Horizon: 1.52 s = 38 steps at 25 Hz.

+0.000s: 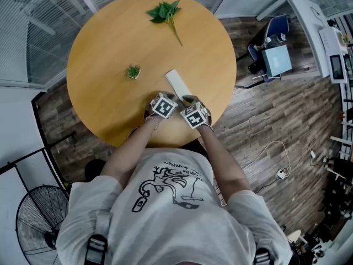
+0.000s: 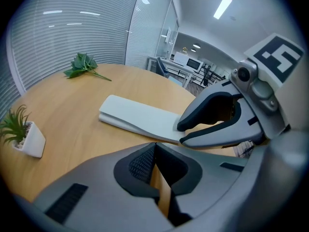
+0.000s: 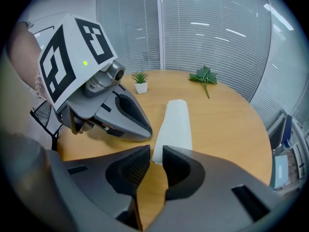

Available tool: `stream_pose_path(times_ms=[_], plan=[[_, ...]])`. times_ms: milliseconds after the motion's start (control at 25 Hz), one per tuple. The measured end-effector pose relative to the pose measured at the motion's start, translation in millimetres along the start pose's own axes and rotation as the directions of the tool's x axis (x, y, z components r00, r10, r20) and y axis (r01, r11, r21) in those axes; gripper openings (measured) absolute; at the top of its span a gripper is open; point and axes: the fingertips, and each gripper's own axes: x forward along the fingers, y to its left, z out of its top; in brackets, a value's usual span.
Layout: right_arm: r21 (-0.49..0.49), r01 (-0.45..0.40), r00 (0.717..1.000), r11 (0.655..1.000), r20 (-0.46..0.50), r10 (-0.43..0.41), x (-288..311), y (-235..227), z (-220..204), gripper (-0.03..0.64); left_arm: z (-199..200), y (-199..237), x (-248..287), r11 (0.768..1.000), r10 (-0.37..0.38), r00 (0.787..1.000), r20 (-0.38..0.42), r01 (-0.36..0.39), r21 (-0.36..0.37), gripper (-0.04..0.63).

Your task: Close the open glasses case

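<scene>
Glasses case (image 1: pixel 177 83), in the head view, lies as a pale, flat strip on the round table (image 1: pixel 110 54). Its long axis runs away from the person and slightly leftward. Its near end sits just ahead of the left gripper (image 1: pixel 167 96) and the right gripper (image 1: pixel 189 100), which are side by side at the table's near edge. The right one looks marginally closer to that end.

In the left gripper view, the left gripper's (image 2: pixel 155 151) pads meet at their tips, with only a sliver of table showing behind them and nothing held. The case (image 2: pixel 137 116) lies ahead and to the right of these jaws, stretching away leftward. Its thin near end runs under the right gripper's (image 2: pixel 182 133) tips. A seam along its side shows two layers, thicker at the far end.

In the right gripper view, the right gripper (image 3: pixel 153 161) has a narrow gap between its jaws and grips nothing. The case (image 3: pixel 175 124) extends straight ahead, its near end just beyond that gap. The left gripper (image 3: pixel 145 128) is just left of it. Whether the lid is fully down is unclear.
</scene>
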Motion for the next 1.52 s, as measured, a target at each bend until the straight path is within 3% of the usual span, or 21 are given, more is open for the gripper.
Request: stream_pose_path(times_ms=[440,800,1120,1520], plan=[[0.023,0.014,1.0,1.0,0.023,-0.015,-15,-2,7,0.1,6,-2,-24,1.0,0.006,0.997,0.074,-0.003,-0.03,0.02],[0.056,0.035,0.995,0.998,0.09,-0.04,-41,-9,17,0.082,18,-6,-62,0.995,0.005,0.989,0.144,0.01,-0.103,0.02],[0.107,0.051,0.979,0.993,0.192,-0.071,-71,-7,43,0.064,26,-7,-95,0.992,0.021,0.971,0.239,0.009,-0.126,0.02],[0.13,0.073,0.944,0.989,0.31,-0.111,-120,-9,80,0.037,53,-12,-145,0.992,0.037,0.928,0.372,0.013,-0.129,0.02]])
